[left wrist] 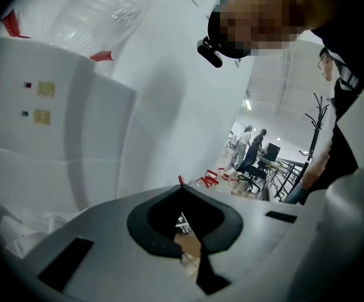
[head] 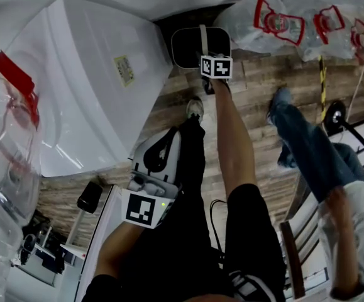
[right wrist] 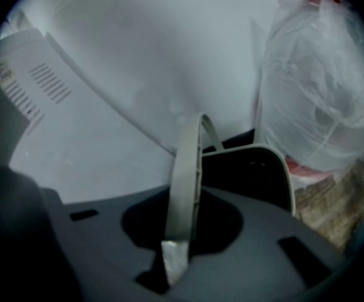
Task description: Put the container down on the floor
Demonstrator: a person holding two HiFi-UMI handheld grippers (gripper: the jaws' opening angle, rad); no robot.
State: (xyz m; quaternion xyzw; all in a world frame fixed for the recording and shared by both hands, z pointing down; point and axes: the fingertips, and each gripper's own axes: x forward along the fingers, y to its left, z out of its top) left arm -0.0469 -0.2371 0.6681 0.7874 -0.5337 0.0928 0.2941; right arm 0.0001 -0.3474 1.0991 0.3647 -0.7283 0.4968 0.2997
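The container (head: 188, 48) is a dark bin with a pale rim and a grey strap handle (head: 203, 36). It is low over the wooden floor (head: 257, 99), between a white appliance and a plastic bag. My right gripper (head: 205, 56) reaches down to it, shut on the handle. In the right gripper view the handle (right wrist: 185, 181) runs up from between the jaws of the right gripper (right wrist: 176, 250), with the container (right wrist: 257, 168) behind it. My left gripper (head: 153, 168) stays close to my body, shut with nothing in it. The left gripper (left wrist: 191, 250) points past the appliance.
A large white appliance (head: 87, 87) stands left of the container. Clear plastic bags with red print lie at the top right (head: 295, 21) and far left (head: 5, 143). Another person in jeans (head: 307, 143) stands at the right beside a black rack (head: 358, 137). My own shoe (head: 195, 107) is just below the container.
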